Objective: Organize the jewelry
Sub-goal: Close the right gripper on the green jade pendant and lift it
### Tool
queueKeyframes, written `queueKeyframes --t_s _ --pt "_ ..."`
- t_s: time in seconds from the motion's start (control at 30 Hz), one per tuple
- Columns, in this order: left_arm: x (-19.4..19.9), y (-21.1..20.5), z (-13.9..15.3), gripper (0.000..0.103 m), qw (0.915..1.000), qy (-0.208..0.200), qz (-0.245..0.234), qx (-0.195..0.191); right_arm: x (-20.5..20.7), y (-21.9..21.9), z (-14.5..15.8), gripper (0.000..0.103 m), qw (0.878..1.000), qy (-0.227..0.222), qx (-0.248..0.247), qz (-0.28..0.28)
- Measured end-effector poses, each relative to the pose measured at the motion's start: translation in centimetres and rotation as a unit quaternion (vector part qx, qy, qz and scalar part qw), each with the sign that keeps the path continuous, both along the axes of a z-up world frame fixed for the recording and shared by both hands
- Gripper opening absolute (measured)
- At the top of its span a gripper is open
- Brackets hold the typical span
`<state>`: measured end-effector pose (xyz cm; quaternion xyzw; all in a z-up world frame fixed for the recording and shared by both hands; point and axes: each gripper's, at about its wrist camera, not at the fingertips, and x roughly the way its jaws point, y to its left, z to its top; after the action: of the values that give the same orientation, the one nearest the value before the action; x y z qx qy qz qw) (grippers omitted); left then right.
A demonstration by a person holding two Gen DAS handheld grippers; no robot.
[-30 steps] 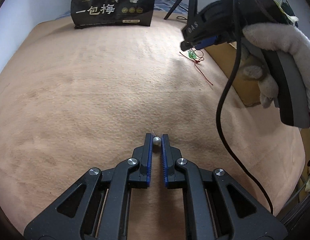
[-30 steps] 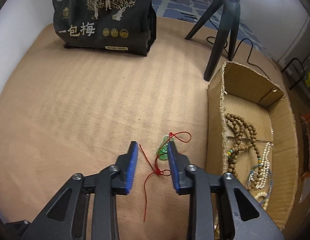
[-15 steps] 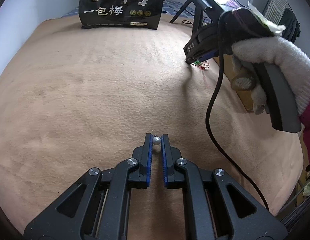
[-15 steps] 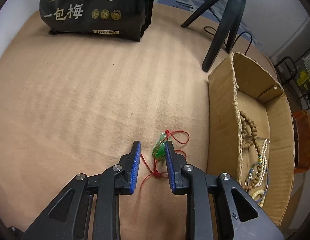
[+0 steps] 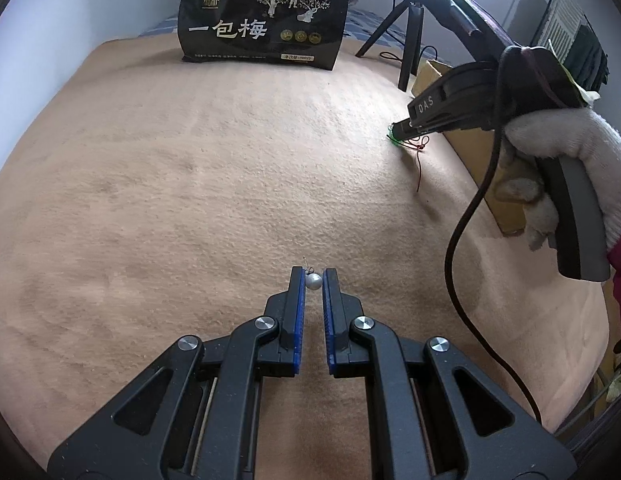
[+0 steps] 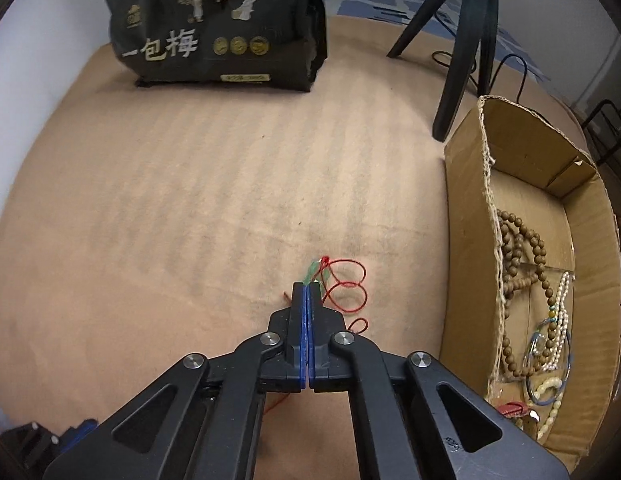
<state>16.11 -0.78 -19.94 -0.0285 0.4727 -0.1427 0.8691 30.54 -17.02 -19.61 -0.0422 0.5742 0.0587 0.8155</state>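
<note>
Here, taking the cardboard box (image 6: 462, 200) as landmark: the right gripper (image 6: 307, 292) sits just beside the box's near long wall, out over the tan blanket (image 6: 170, 220), its blue pads pressed together on a green pendant (image 6: 313, 272). The pendant's long axis runs forward along the fingers, its free end poking out past the tips and leaning slightly toward the box; its red cord (image 6: 346, 284) spills in loops on the box side of the fingers, lying on the blanket. Inside the box: a brown bead strand (image 6: 526, 240), a pale pearl strand (image 6: 560, 300), a blue-rimmed bangle (image 6: 568, 360), other small pieces too blurred to name. Well apart from the box, nearer the blanket's middle, the left gripper (image 5: 313, 280) grips a small silver ball earring (image 5: 313, 281) between its fingertips, the pads parted only by the ball's width; its thin wire hook points forward and slightly left, away from the box. Beyond the box's far end stand a black tripod (image 6: 462, 40) and, further along the blanket's far edge, a black snack bag (image 6: 214, 28) with pale lettering.
</note>
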Motion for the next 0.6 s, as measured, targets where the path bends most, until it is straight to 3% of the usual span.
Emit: queueKeyframes --t_s 0.23,0.27,0.3,0.37,0.6 --pt "-0.3 -0.1 0.6 0.007 1.0 -0.005 0.0 0.005 -0.9 -0.6 1.7 0.001 0.999 -0.021 0.009 -0.023" --pt "-0.2 -0.1 0.7 0.007 1.0 -0.006 0.0 0.006 -0.8 -0.7 1.8 0.01 0.999 -0.022 0.004 -0.028" --pt "-0.2 -0.1 0.7 0.007 1.0 -0.006 0.0 0.006 -0.6 -0.8 1.7 0.026 0.999 -0.02 0.006 -0.033" --pt "-0.1 0.0 0.9 0.007 1.0 -0.005 0.002 0.004 -0.4 -1.2 1.5 0.037 0.999 -0.015 0.022 -0.047" --pt "0.1 0.3 1.2 0.007 1.0 -0.004 0.007 0.001 1.4 -0.4 -0.7 0.036 0.999 0.001 -0.007 -0.039"
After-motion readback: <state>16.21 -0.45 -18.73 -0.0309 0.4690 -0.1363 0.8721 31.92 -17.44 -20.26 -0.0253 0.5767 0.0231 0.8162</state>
